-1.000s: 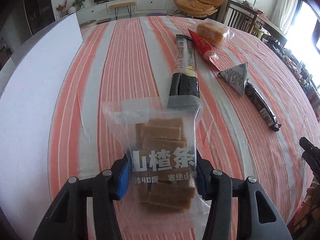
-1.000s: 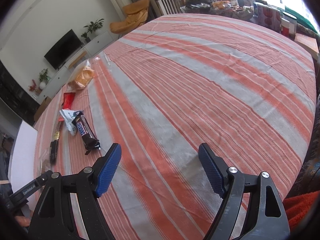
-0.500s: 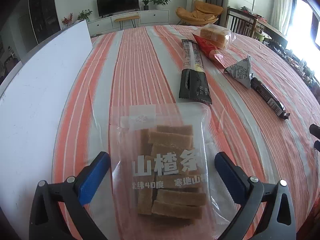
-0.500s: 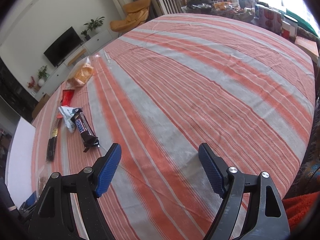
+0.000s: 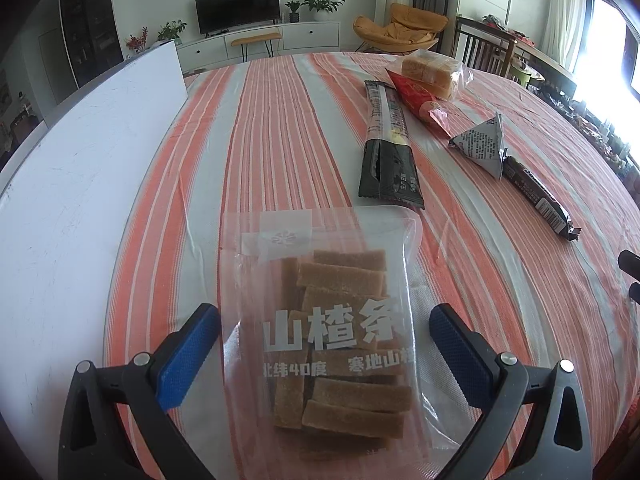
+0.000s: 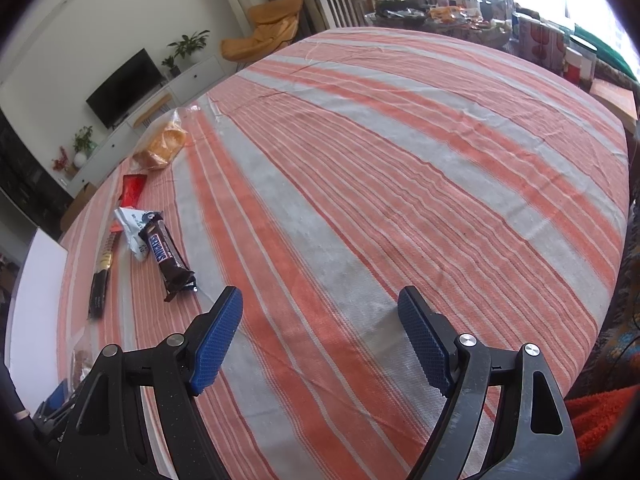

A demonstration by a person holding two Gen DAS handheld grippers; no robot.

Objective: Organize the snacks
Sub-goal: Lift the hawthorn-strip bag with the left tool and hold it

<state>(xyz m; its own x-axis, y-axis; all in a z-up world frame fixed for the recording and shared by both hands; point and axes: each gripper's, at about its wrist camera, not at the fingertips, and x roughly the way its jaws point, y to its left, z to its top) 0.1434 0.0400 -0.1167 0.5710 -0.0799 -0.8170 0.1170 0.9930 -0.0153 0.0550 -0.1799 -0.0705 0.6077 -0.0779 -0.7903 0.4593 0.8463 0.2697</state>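
A clear bag of brown hawthorn strips [image 5: 336, 332] lies flat on the striped tablecloth [image 5: 280, 128]. My left gripper [image 5: 324, 340] stands open around it, its blue pads clear of the bag on both sides. Beyond the bag lie a long black snack packet [image 5: 388, 148], a red packet [image 5: 420, 98], a bag of yellow cakes [image 5: 430, 72], a grey triangular packet [image 5: 482, 146] and a dark chocolate bar [image 5: 538, 200]. My right gripper [image 6: 320, 336] hangs open over bare cloth, with the chocolate bar [image 6: 168, 256] to its upper left.
A white board [image 5: 72, 184] covers the table's left side. The table's far right edge carries boxes and jars [image 6: 560, 52]. An orange chair [image 5: 404, 28] and a TV stand sit beyond the table. The striped cloth [image 6: 400, 168] before the right gripper carries nothing.
My left gripper let go of the hawthorn strip bag and opened wide; the bag now lies flat on the cloth. The right gripper stayed still.
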